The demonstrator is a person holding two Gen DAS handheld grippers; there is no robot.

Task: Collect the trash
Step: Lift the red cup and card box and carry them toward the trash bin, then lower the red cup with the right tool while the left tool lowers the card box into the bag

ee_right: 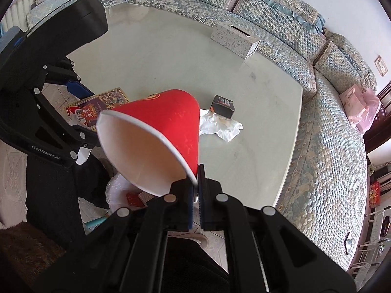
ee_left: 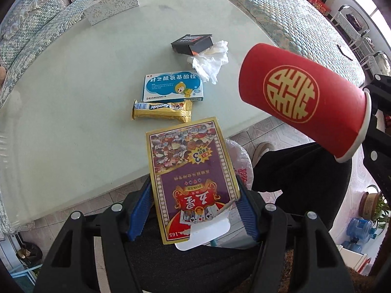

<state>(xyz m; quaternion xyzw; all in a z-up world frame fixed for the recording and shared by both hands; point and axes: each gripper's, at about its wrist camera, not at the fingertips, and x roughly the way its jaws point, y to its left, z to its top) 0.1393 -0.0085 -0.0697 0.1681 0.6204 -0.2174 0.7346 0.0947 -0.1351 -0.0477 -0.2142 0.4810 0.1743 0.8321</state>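
Observation:
My left gripper (ee_left: 193, 202) is shut on a purple and gold poker card box (ee_left: 190, 175), held above the near table edge. My right gripper (ee_right: 196, 183) is shut on the rim of a red paper cup (ee_right: 166, 127), which also shows in the left wrist view (ee_left: 305, 97), tipped on its side in the air. On the glass table (ee_left: 73, 97) lie a blue medicine box (ee_left: 173, 86), a gold candy wrapper (ee_left: 161, 111), a crumpled white tissue (ee_left: 210, 61) and a small black box (ee_left: 191, 44). The tissue (ee_right: 220, 127) and black box (ee_right: 223, 106) also show in the right wrist view.
A white plastic trash bag (ee_left: 240, 163) sits on the floor below the table edge, with red scraps inside (ee_right: 133, 197). A patterned tissue box (ee_left: 112, 2) stands at the table's far side. A quilted sofa (ee_right: 317, 97) curves around the table.

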